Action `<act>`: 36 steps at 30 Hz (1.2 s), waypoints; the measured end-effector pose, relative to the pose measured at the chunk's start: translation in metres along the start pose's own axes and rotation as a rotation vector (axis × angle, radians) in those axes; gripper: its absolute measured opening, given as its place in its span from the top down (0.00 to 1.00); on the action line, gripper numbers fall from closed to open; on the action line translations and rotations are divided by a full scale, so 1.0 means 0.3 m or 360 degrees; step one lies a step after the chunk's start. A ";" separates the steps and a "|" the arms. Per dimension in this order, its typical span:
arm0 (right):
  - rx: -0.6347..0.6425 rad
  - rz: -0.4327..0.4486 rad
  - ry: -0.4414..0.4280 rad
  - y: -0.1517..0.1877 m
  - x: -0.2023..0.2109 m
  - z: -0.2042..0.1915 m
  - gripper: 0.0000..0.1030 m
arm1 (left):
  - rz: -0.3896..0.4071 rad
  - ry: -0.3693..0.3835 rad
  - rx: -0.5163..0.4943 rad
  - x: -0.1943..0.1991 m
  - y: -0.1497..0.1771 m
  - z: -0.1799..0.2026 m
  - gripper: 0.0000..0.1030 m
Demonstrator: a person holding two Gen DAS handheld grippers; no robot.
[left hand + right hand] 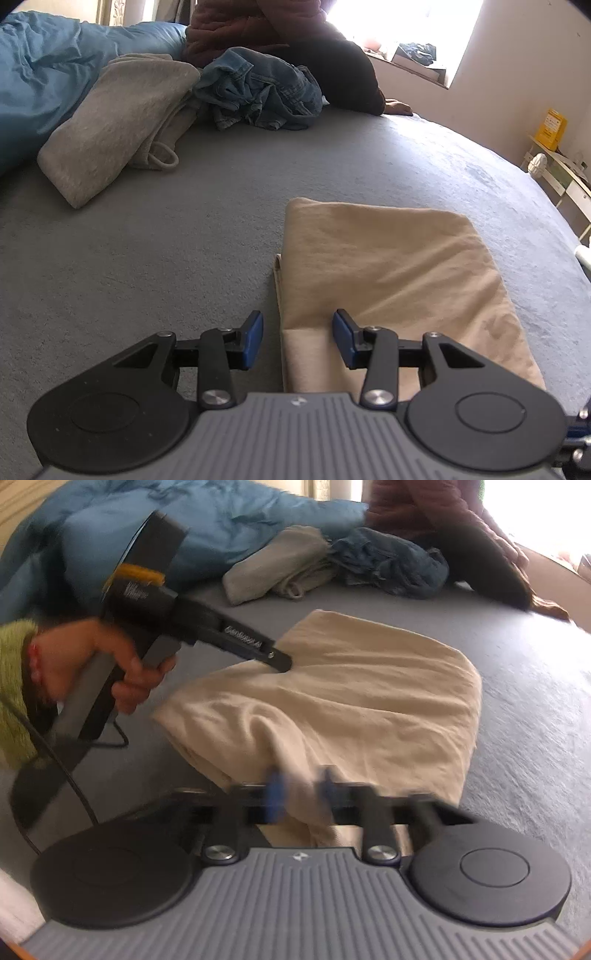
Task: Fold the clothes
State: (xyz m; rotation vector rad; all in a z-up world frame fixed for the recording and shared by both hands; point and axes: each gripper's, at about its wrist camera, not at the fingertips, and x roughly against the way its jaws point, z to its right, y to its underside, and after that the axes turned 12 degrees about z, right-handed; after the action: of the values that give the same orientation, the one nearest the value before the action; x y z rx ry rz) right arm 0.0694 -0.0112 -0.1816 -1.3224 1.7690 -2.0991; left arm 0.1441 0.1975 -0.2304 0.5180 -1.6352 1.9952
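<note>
Right gripper (299, 797) pinches the beige cloth's (351, 701) near edge; left gripper (297, 339) open astride its side, cloth stretching ahead.

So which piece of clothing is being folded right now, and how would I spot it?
Start at the grey bed and ignore the clothes heaped at its far side against the blue duvet. The one being folded is the beige garment lying alone in the near middle. Unlike the grey hoodie and crumpled denim, it lies flat, pale sand coloured.
</note>
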 end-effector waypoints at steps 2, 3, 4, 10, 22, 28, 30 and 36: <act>-0.0008 0.0032 0.0009 0.001 0.040 -0.007 0.98 | 0.0006 -0.0010 0.0011 -0.002 0.001 -0.001 0.62; -0.0016 0.0035 0.0014 0.005 0.058 -0.009 0.98 | 0.0007 -0.0013 0.0014 -0.003 -0.001 -0.001 0.62; -0.0025 0.0038 0.0019 0.009 0.077 -0.012 0.98 | 0.0008 -0.0013 0.0016 -0.005 -0.002 -0.001 0.62; -0.0050 -0.0011 0.0038 0.078 0.089 -0.037 0.98 | 0.0007 -0.0021 -0.0004 -0.010 -0.009 0.005 0.62; -0.0216 0.0140 -0.0006 0.024 0.165 0.023 0.89 | -0.0001 0.0141 0.0165 0.280 0.014 -0.056 0.55; -0.0216 0.0199 0.0078 0.005 0.162 0.047 0.81 | -0.0097 0.0322 0.0232 0.406 0.093 -0.037 0.54; -0.0311 0.0226 0.0122 0.008 0.172 0.087 0.77 | -0.0127 0.0329 0.0213 0.402 0.117 -0.018 0.56; -0.0756 0.0188 0.0288 0.090 0.170 0.249 0.77 | -0.0148 0.0266 0.0170 0.384 0.161 0.007 0.90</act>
State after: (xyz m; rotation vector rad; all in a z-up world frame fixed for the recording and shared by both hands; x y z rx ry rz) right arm 0.0747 -0.1054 -0.1802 -1.0983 2.4682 -1.8554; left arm 0.0229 0.2046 -0.2008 0.4444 -1.3860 2.0075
